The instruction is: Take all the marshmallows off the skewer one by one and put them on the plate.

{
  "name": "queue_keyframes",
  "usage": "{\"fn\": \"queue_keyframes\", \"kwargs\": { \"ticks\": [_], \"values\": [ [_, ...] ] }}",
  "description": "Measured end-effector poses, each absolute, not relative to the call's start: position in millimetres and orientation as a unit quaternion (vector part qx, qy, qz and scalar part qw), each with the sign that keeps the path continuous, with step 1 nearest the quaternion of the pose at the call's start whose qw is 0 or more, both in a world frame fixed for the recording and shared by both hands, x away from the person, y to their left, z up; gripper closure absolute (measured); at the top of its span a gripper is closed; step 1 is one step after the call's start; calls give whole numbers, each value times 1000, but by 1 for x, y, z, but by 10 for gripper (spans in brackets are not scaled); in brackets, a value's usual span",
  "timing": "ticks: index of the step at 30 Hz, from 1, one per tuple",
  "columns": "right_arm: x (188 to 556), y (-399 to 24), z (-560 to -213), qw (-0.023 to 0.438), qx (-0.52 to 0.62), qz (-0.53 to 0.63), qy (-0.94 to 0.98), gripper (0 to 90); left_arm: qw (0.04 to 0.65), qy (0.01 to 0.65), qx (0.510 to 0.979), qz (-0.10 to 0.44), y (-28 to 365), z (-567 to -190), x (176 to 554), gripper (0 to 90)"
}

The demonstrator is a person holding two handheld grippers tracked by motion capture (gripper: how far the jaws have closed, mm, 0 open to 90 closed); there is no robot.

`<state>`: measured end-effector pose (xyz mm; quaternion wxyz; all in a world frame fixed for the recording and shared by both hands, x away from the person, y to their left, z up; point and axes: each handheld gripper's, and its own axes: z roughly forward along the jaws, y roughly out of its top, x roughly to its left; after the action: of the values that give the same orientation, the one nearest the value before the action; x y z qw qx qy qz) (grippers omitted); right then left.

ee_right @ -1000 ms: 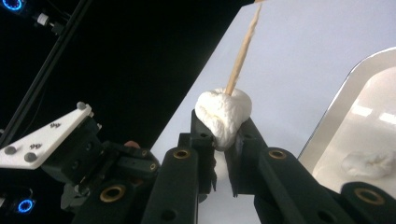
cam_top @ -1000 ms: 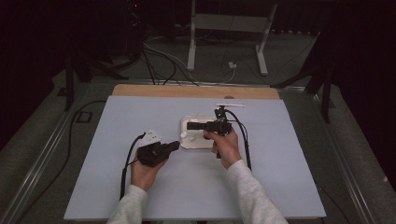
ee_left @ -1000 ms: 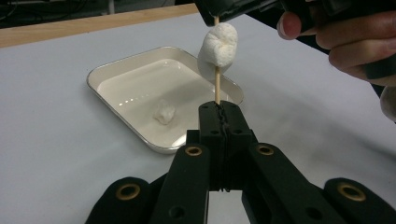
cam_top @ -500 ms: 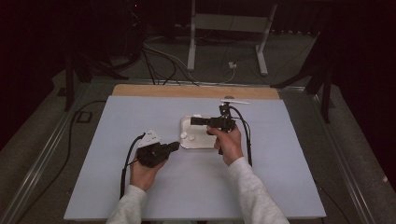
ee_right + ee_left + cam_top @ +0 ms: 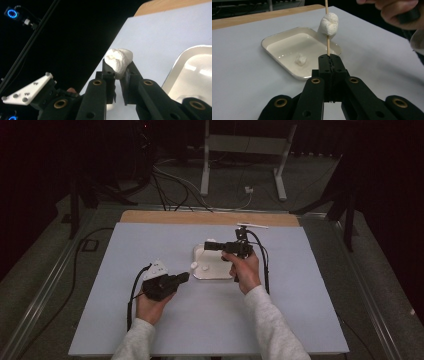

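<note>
Centrally, the white tray (image 5: pixel 216 273) holds one marshmallow (image 5: pixel 300 60); left gripper (image 5: pixel 329 58), at the tray's 8 o'clock, clamps a skewer (image 5: pixel 327 45) bearing a second marshmallow (image 5: pixel 328 23); right gripper (image 5: pixel 117 67) pinches a third marshmallow (image 5: pixel 118 60) above the tray's 12 o'clock rim.

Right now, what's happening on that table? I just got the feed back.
A person works two hand-held tools at a white table. The left tool is shut on a wooden skewer that stands upright with one marshmallow already threaded on it. The right tool grips a second marshmallow, lifted above the white tray. One more piece lies in the tray. The held marshmallow is not on the skewer yet.
</note>
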<state>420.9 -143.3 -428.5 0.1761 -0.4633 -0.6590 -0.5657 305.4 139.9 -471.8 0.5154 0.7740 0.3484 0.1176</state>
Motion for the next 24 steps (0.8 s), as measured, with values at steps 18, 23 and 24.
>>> {"fn": "queue_keyframes", "kwargs": {
  "ticks": [18, 23, 24],
  "values": [
    [431, -157, -444, 113, -478, -455, -743, 772, 504, 365, 774, 118, 147, -474, 309, 900],
    [432, -156, -451, 110, -483, -435, -752, 698, 498, 360, 781, 111, 141, -476, 311, 900],
    [431, -155, -452, 109, -483, -431, -754, 682, 495, 359, 784, 108, 139, -476, 312, 900]
  ]
}}
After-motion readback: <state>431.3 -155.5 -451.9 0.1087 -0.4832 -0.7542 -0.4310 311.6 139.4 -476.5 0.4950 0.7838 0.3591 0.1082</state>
